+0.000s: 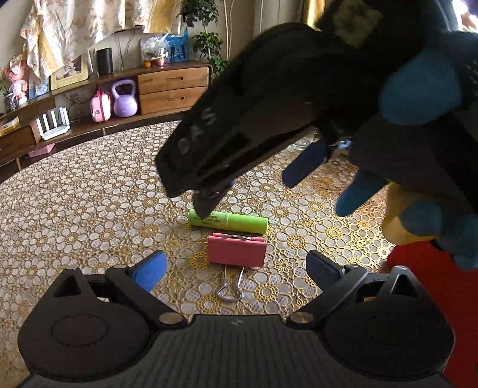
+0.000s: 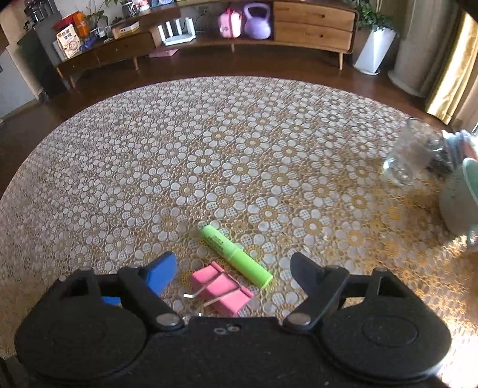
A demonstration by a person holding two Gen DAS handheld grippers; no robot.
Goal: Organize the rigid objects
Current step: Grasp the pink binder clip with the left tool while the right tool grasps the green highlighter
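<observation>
- We find the left gripper (image 1: 236, 267) low over the table (image 1: 89, 209), its jaws spread wide and holding nothing; its blue finger pad (image 1: 149, 270) stands to one side of the pink binder clip (image 1: 237, 250) and the dark one to the other.
- The pink binder clip lies flat on the lace-patterned cloth between those fingers, touching neither, its wire handles (image 1: 230, 288) pointing back toward the camera.
- The green tube (image 1: 228, 221) lies on its side just beyond the clip, very close to it; we cannot tell whether the two touch.
- In the left wrist view, the right gripper (image 1: 257, 167) reaches in from the upper right, held by a hand in a dark glove with blue fingertips (image 1: 418, 89). Its near finger tip overlaps the tube's left end; contact cannot be confirmed.
- From the right wrist view, we record the right gripper (image 2: 233, 268) with jaws wide apart and empty, the clip (image 2: 222, 291) and the tube (image 2: 236, 256) both lying on the cloth between its fingers.
- At the far right of the table we note a clear glass jar (image 2: 412, 155) and a pale green vessel (image 2: 460, 200), well apart from the clip and tube.
- A red surface (image 1: 433, 298) shows at the right edge of the left wrist view.
- Beyond the table stands a wooden sideboard (image 2: 313, 21) with a purple kettlebell (image 2: 257, 21) on its lower shelf.
</observation>
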